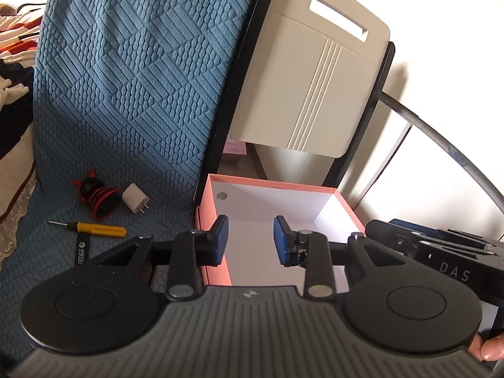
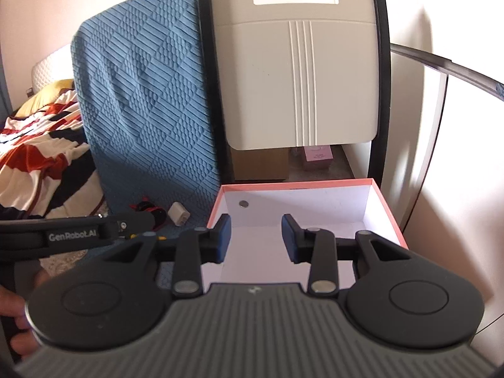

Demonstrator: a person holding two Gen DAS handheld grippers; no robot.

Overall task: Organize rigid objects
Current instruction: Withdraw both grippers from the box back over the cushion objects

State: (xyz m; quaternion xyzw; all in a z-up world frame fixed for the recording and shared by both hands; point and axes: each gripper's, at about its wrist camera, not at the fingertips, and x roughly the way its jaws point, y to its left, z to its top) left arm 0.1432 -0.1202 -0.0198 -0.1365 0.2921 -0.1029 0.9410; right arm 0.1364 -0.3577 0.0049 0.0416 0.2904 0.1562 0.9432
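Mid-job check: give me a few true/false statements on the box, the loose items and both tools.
1. The pink cardboard box holds the screwdriver. False: the yellow-handled screwdriver lies on the blue quilted cover.
2. The white plug adapter lies outside the box. True.
3. The left tool grips the adapter. False: it is open and holds nothing.
4. The right tool is open. True.
5. The red-and-black cable bundle lies beside the adapter. True.
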